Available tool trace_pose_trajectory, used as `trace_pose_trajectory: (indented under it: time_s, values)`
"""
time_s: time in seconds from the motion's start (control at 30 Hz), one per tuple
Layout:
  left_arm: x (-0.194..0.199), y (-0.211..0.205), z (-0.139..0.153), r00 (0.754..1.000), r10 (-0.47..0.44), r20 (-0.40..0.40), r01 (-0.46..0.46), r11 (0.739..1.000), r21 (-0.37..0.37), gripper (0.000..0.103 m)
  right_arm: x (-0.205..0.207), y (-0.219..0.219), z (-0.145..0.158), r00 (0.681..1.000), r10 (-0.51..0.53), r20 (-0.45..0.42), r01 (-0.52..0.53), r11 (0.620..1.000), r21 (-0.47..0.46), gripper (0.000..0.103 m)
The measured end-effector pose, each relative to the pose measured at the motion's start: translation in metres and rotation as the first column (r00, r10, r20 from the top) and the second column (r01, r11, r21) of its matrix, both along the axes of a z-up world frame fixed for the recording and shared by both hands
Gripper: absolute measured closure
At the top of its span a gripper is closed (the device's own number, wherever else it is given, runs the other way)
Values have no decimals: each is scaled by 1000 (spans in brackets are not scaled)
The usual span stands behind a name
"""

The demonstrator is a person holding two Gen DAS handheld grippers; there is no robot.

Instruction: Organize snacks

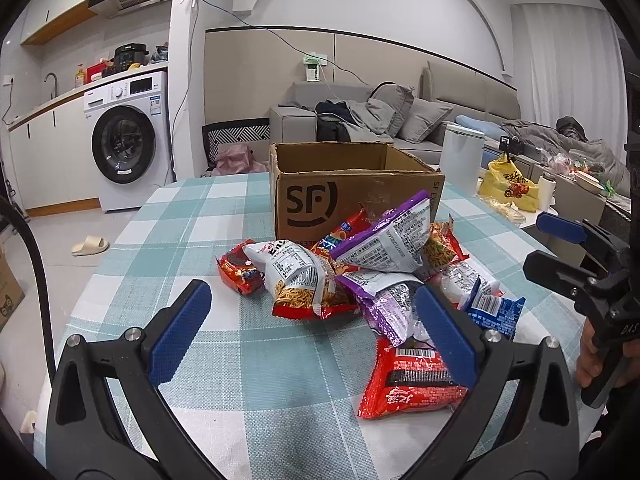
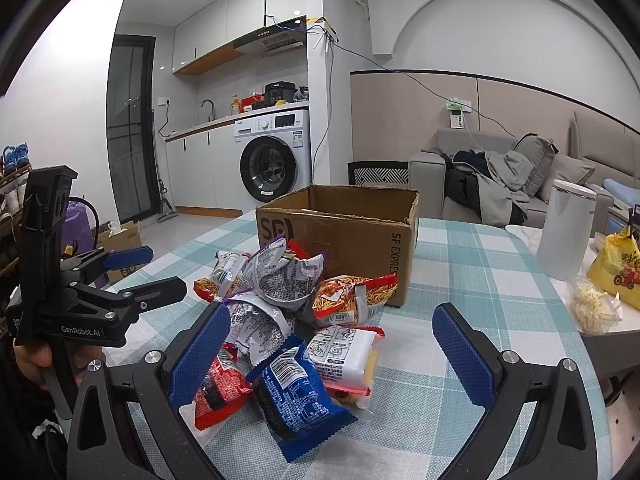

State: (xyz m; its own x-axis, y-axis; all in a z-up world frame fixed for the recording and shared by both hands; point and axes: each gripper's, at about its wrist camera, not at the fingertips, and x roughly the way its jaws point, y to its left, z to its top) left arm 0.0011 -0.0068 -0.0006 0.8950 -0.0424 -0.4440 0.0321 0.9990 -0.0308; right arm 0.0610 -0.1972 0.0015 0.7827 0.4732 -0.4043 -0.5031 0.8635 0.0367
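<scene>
A pile of snack packets (image 1: 360, 272) lies on the checked tablecloth in front of an open cardboard box (image 1: 352, 184). In the left wrist view my left gripper (image 1: 316, 332) is open just short of the pile, its right finger over a red packet (image 1: 412, 380). The right gripper (image 1: 560, 240) shows at the right edge, open. In the right wrist view my right gripper (image 2: 336, 356) is open around a blue packet (image 2: 296, 396) and a white-and-yellow packet (image 2: 344, 356). The box (image 2: 348, 232) stands behind the pile (image 2: 280, 292). The left gripper (image 2: 148, 268) is open at the left.
The table's checked cloth (image 1: 180, 216) reaches its left and far edges. A white bin (image 2: 564, 228), a yellow bag (image 2: 616, 268) and a clear bag of food (image 2: 592, 308) sit on a side table at the right. A sofa (image 1: 360, 120) and washing machine (image 1: 128, 140) stand beyond.
</scene>
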Motion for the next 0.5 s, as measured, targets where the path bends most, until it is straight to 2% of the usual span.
trace_pose_trajectory:
  time_s: [0.5]
  values:
    - [-1, -1, 1, 1000, 4, 1, -4, 1000, 4, 1, 0, 0, 1, 1000, 1, -3, -1, 1000, 0, 0]
